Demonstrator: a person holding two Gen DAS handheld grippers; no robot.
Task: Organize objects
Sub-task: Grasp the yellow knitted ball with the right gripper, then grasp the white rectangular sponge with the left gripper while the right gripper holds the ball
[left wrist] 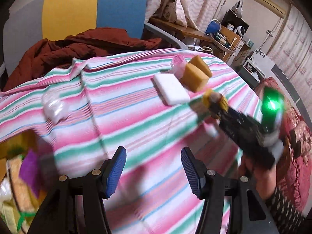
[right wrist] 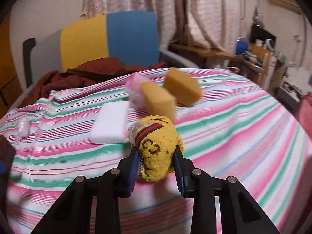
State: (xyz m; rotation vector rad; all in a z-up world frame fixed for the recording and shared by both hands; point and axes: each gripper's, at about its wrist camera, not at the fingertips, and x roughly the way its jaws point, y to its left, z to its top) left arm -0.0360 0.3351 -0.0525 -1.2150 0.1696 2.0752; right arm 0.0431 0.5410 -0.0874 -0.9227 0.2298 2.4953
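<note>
Right wrist view shows the right gripper (right wrist: pixel 157 156) pinching a rolled yellow sock (right wrist: pixel 156 152) between its blue pads (right wrist: pixel 132 173); the bundle bulges forward past the fingertips and hangs above the striped cloth (right wrist: pixel 243 126). It looks soft and light, a knit that gives under pressure, with a scrap of clear wrap at its left edge that might be slippery, so a hold across the thick middle, as now, seems safest. Woven into it are a red and green band and a brown interlocked-letter motif; I cannot read it as words. Just ahead of the jaws and to their left lies a white foam pad (right wrist: pixel 109 124); straight ahead stand two tan sponges (right wrist: pixel 159 99), both likely springy and easy to squeeze, with a pink plastic piece (right wrist: pixel 134 85) beyond the pad. Left wrist view has the left gripper (left wrist: pixel 154 171) with jaws spread and nothing between them, low over the cloth, the sock and right tool ahead to its right.
</note>
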